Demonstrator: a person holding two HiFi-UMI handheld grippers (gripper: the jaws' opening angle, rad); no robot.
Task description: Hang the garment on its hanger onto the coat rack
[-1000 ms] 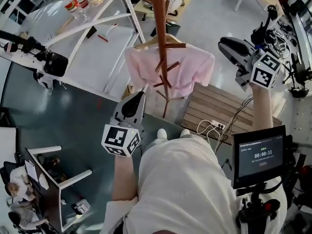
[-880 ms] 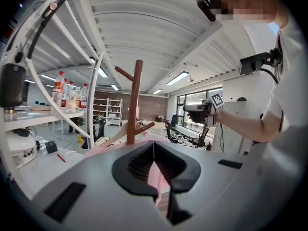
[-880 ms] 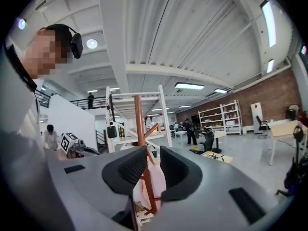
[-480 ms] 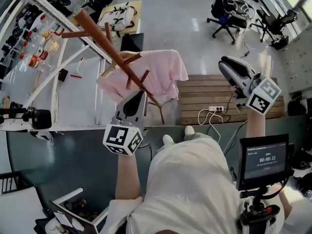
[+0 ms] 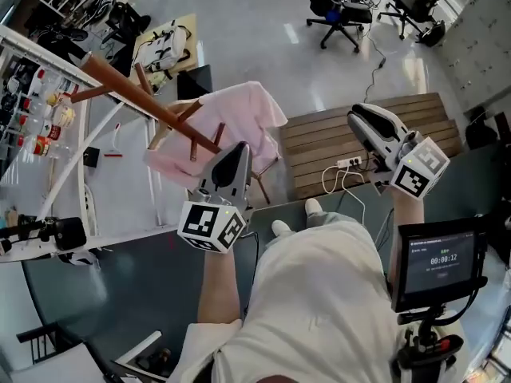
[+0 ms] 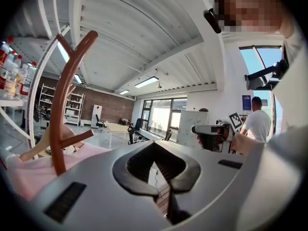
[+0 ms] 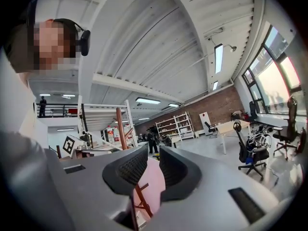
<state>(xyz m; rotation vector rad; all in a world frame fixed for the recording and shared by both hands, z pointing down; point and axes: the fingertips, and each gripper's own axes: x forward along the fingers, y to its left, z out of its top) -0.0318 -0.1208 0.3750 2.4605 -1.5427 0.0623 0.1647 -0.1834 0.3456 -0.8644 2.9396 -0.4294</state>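
**Pink garment (image 5: 239,122) on its wooden hanger (image 5: 164,132), hung on the coat rack (image 5: 128,92).** The cloth drapes round the pole below the upper pegs, clear of the floor, and neither tool touches it. The left gripper (image 5: 242,152) has its 2 jaws closed tip to tip on nothing, and in the head view it sits just in front of the garment's lower edge. The right gripper (image 5: 356,116) is off to the side over the wooden platform (image 5: 375,146). Its jaws are parted by a narrow gap and empty. The garment (image 7: 153,186) shows through that gap but lies well beyond it. The hanging step reads as complete.

**Risks, as judged.**
1. A forward drift of the left gripper could catch the hem and swing the hanger off its peg.
2. If the hook sits only shallowly on the peg, a knock to the pole could drop hanger and garment together.
3. The cable (image 5: 339,183) lies on the floor by the person's feet and could snag a step.

**Not resolved.**
- No view shows where the hanger's hook meets the peg, because pole and cloth cover it.
- The foot of the rack is masked by the left gripper in the head view.
- In the left gripper view the rack (image 6: 57,124) is bent by the lens, so its true lean cannot be read.
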